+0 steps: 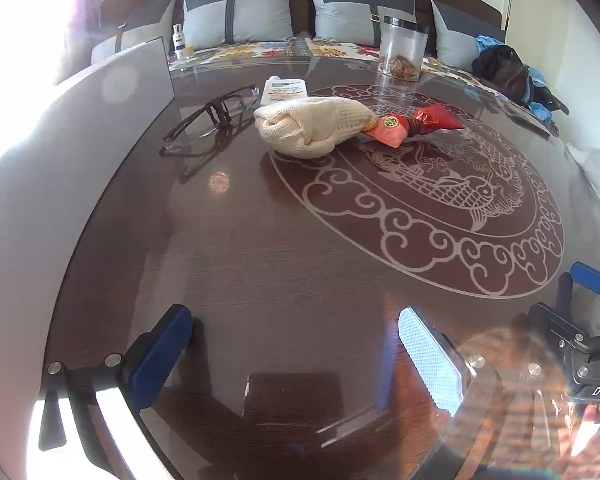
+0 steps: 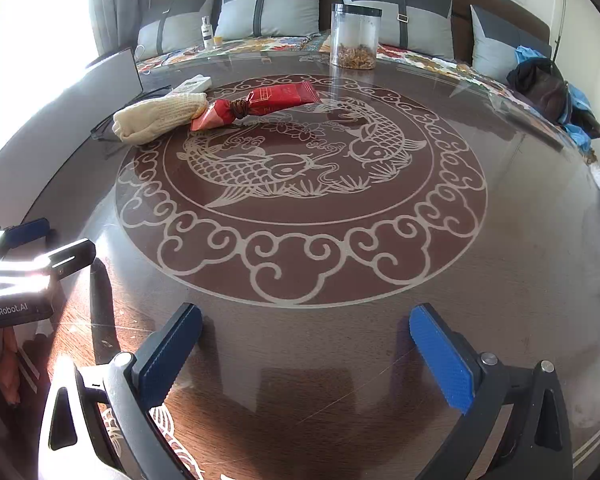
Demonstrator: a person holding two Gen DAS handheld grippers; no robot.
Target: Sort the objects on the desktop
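Cream glove [image 1: 312, 126] lies well beyond the left tool [image 1: 296, 360].

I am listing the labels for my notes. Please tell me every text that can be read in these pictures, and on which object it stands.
"GenRobot.AI": left gripper body.
"DAS", cut off: right gripper body.
White tube: print blurred.
Red packet: print too small.
White bottle: label unreadable.

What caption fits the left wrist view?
Open left gripper above glass-topped dark table, facing cream knitted glove, red foil packet and black-framed glasses.
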